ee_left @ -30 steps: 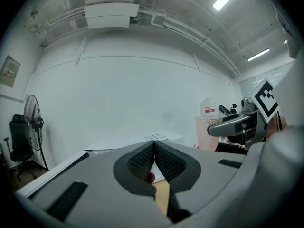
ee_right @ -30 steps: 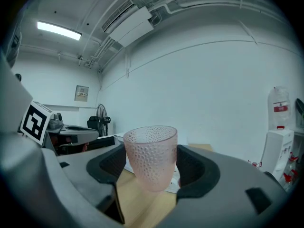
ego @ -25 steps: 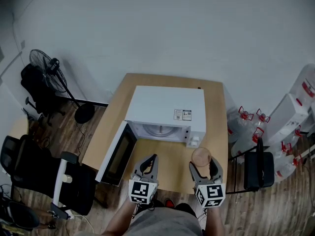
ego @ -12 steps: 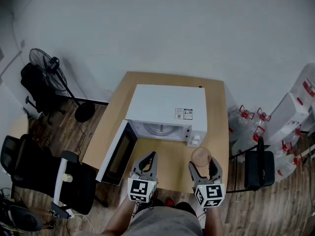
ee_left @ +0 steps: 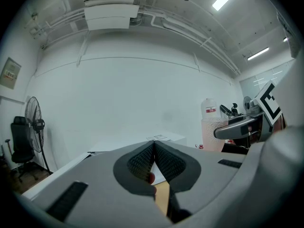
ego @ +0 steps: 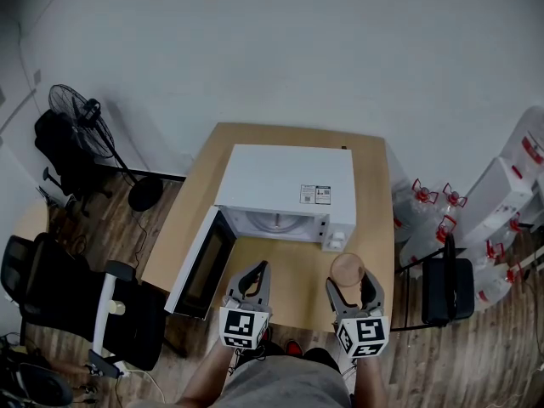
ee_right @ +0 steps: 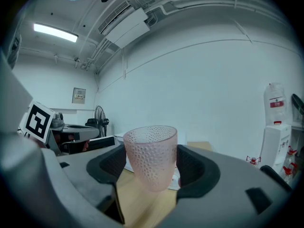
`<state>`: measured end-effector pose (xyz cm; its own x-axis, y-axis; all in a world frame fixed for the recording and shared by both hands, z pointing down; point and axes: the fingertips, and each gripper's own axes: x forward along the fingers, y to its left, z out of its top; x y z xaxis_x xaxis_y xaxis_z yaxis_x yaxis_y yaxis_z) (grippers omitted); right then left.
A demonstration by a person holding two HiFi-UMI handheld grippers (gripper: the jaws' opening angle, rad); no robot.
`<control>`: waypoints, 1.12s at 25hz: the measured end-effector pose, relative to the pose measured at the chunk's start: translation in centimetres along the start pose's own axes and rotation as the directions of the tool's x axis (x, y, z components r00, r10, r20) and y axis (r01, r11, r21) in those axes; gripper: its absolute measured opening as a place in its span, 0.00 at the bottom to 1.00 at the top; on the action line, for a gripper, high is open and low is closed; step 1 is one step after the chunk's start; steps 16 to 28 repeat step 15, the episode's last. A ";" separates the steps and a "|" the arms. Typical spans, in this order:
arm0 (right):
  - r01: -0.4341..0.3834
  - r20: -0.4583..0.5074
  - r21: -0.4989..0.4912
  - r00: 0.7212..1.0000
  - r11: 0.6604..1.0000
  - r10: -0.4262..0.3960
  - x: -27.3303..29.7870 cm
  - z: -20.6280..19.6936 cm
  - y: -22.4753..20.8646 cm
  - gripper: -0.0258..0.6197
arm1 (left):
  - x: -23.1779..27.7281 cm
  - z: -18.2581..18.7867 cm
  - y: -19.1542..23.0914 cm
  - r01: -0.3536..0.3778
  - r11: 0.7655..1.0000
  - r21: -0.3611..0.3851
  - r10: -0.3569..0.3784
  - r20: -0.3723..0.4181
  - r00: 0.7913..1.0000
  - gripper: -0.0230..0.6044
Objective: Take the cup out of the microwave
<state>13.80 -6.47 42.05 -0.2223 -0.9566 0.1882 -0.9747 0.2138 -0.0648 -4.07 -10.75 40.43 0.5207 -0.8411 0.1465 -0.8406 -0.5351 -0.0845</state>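
Seen from above, a white microwave sits on a wooden tabletop against a pale wall. Its door hangs wide open to the left, and the cavity is lit, with only its round turntable visible inside.

The cup, a pink, translucent, dimpled tumbler, is outside the microwave. It stands upright over the tabletop, just in front of the microwave's right front corner, gripped by the right gripper. In the right gripper view, the dark fingers press against the cup from both sides, closed just to its width. The cup's rim rises above them. Whether its base touches the tabletop cannot be told.

The left gripper hovers over the tabletop's near edge, in front of the open cavity and well apart from the cup. In the left gripper view its ribbed fingers are pressed together at the tips and grip nothing.

A fan stands on the floor at left. A black chair stands at right.
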 end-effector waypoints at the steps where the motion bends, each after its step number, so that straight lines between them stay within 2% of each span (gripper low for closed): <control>1: -0.001 -0.001 -0.001 1.000 1.000 0.001 0.0 0.0 0.0 0.57 | 0.0 0.1 0.0 -0.001 1.000 0.000 0.001 0.000 1.000 0.07; 28: -0.010 0.007 -0.009 1.000 1.000 0.010 0.0 0.1 0.3 0.57 | 0.0 0.0 -0.1 0.006 1.000 0.000 -0.006 0.000 1.000 0.07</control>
